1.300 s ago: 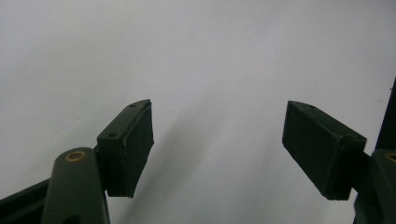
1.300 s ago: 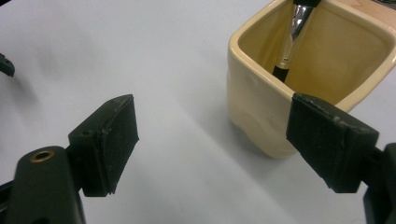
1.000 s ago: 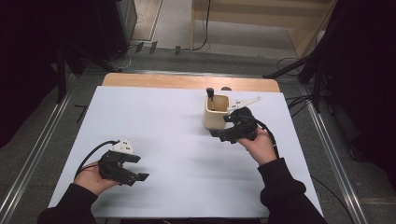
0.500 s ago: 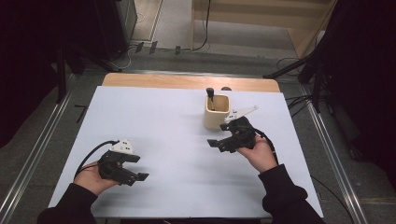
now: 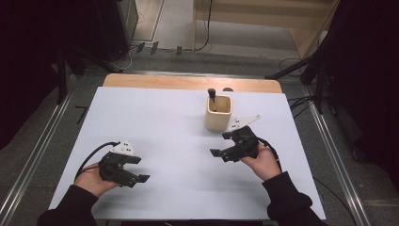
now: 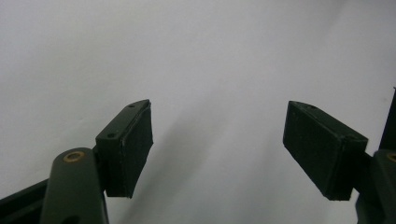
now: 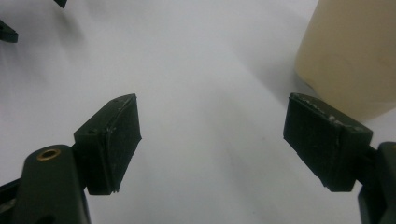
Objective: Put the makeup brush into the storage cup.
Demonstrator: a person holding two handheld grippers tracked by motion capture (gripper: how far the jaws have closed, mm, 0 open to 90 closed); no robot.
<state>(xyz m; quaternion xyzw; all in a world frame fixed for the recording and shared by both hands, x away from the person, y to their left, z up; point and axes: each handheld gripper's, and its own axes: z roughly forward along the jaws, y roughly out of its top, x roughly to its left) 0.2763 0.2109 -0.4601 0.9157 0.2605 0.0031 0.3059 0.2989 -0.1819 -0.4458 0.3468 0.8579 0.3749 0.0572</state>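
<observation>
Apparently the work is finished: at near left the left gripper [image 5: 136, 172] rests wide open and empty; right of centre the right gripper [image 5: 220, 147], likewise agape and empty, sits just near of the cream cup [image 5: 219, 113] holding a dark-handled tool [image 5: 212, 96]. Next, judging so, both simply rest.

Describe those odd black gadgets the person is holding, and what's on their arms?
Each hand holds a black tool: the left gripper and right gripper. Each ends in two flat, block-shaped black pads on arms with brass-coloured pivots. A pale grey three-cornered plate with small dark marks sits on top, and a black cable trails behind. The person wears dark long sleeves.
</observation>
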